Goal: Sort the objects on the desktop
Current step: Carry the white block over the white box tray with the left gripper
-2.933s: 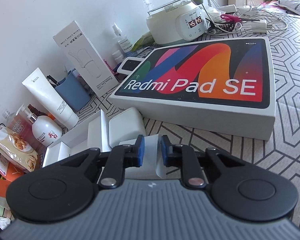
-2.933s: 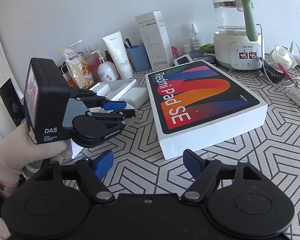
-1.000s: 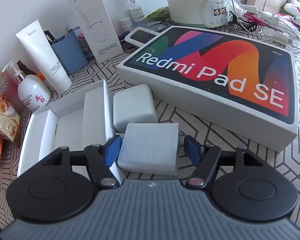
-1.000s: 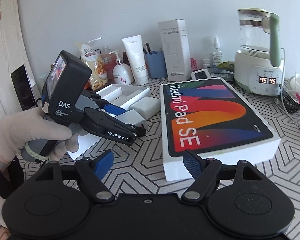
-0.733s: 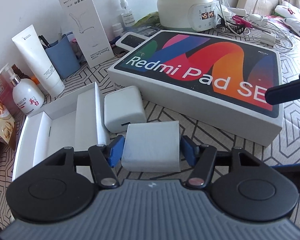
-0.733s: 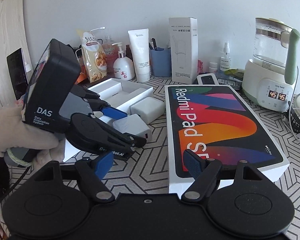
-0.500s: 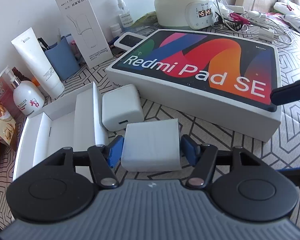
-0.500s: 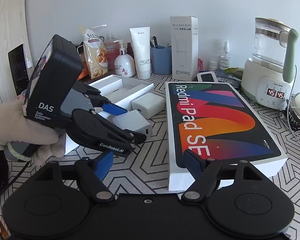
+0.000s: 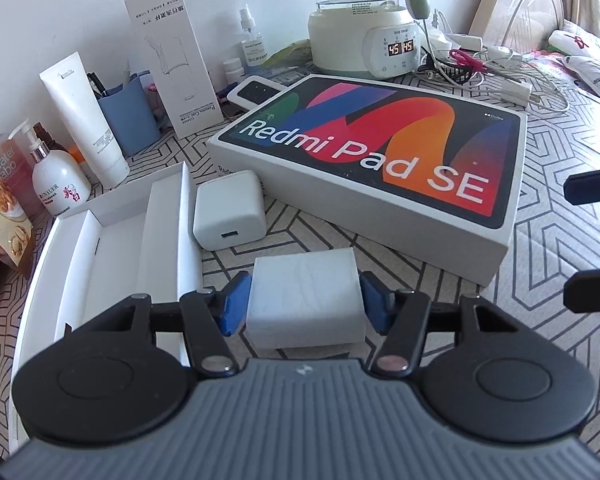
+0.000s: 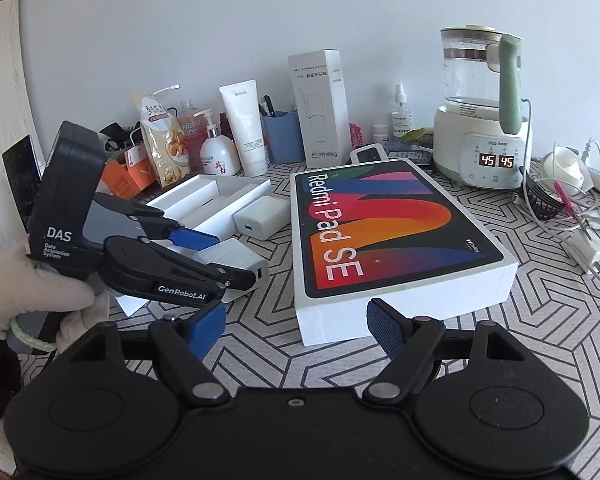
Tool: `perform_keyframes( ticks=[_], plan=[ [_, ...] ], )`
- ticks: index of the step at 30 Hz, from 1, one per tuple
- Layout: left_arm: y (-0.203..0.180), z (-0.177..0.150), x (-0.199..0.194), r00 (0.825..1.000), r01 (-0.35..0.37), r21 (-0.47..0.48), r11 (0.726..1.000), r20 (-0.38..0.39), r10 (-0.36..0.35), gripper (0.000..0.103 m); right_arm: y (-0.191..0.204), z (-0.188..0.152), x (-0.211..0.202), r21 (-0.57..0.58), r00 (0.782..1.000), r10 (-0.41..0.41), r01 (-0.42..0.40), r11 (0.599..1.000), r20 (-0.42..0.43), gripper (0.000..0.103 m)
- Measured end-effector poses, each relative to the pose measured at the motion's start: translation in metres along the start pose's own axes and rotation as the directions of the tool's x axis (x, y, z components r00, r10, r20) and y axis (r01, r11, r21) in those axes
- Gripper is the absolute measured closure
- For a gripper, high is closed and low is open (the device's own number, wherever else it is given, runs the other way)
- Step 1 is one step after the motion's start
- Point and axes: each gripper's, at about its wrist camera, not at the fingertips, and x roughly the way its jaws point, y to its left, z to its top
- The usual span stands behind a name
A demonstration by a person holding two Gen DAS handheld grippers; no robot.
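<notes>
A: What's between my left pads?

B: White charger block, wrapped in matte film, USB port on its end face per the right view. My blue pads touch both of its sides.

A: The other one?

B: Second white charger, bare, port facing me, flat on the table. It sits between the open white tray and the Redmi Pad SE box, near both.

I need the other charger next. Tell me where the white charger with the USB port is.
In the left wrist view the white charger lies on the table left of centre, between the open white tray and the Redmi Pad SE box, beyond the left hand-held gripper.
</notes>
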Motion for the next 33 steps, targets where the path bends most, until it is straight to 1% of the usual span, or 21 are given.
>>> perform_keyframes(
  ticks=[2, 5, 9, 11, 12, 14, 15, 16, 17, 25, 29, 32, 33],
  plan=[
    [-0.004, -0.002, -0.005, 1.0, -0.016, 0.018, 1.0, -0.002, 0.016, 0.045, -0.001, -0.002, -0.006, 0.01, 1.0, -0.007, 0.007, 1.0, 0.006, 0.021],
    [-0.005, -0.006, -0.004, 0.999, -0.021, 0.008, 1.0, -0.024, 0.021, 0.045, -0.001, -0.006, -0.013, 0.016, 1.0, -0.017, 0.017, 1.0, 0.01, 0.021],
    [-0.004, -0.01, 0.0, 0.999, -0.036, -0.012, 0.999, -0.029, 0.036, 0.043, -0.002, -0.009, -0.016, 0.019, 1.0, -0.017, 0.017, 1.0, 0.011, 0.021],
    [-0.006, -0.012, 0.003, 0.998, -0.049, -0.003, 0.999, -0.033, 0.049, 0.04, -0.001, -0.01, -0.013, 0.016, 1.0, -0.014, 0.014, 1.0, 0.004, 0.02],
    [-0.007, -0.013, 0.004, 0.998, -0.057, 0.006, 0.998, -0.034, 0.057, 0.035, 0.0, -0.01, -0.01, 0.013, 1.0, -0.011, 0.011, 1.0, 0.0, 0.02],
    [-0.006, -0.014, 0.005, 0.998, -0.058, -0.005, 0.998, -0.029, 0.058, 0.033, 0.001, -0.009, -0.004, 0.007, 1.0, -0.003, 0.003, 1.0, -0.012, 0.02],
    [-0.003, -0.014, 0.006, 0.999, -0.036, -0.031, 0.999, -0.036, 0.035, 0.035, 0.002, -0.009, 0.0, 0.005, 1.0, -0.001, 0.001, 1.0, -0.018, 0.02],
    [0.0, -0.013, 0.006, 0.999, -0.018, -0.052, 0.998, -0.041, 0.016, 0.042, 0.003, -0.008, 0.004, 0.002, 1.0, 0.0, 0.001, 1.0, -0.024, 0.02],
    [-0.001, -0.014, 0.004, 0.999, -0.016, -0.054, 0.998, -0.037, 0.014, 0.043, 0.004, -0.008, 0.007, 0.0, 1.0, -0.001, 0.001, 1.0, -0.028, 0.02],
    [-0.004, -0.019, -0.009, 1.0, -0.001, -0.069, 0.998, 0.001, 0.001, 0.044, 0.002, -0.009, 0.009, 0.027, 1.0, 0.015, -0.015, 1.0, -0.019, 0.02],
    [-0.005, -0.02, -0.016, 1.0, 0.009, -0.075, 0.997, 0.019, -0.007, 0.044, -0.006, -0.005, 0.008, 0.068, 1.0, 0.013, -0.012, 0.998, -0.016, 0.02],
    [-0.002, -0.021, -0.019, 0.996, 0.083, -0.11, 0.99, 0.026, -0.08, 0.044, -0.011, -0.005, 0.007, 0.089, 1.0, -0.006, 0.008, 0.996, -0.019, 0.02],
    [-0.002, -0.022, -0.02, 0.996, 0.086, -0.113, 0.99, 0.028, -0.083, 0.044, -0.011, -0.005, 0.008, 0.085, 0.999, -0.014, 0.016, 0.996, -0.028, 0.02]
  ],
)
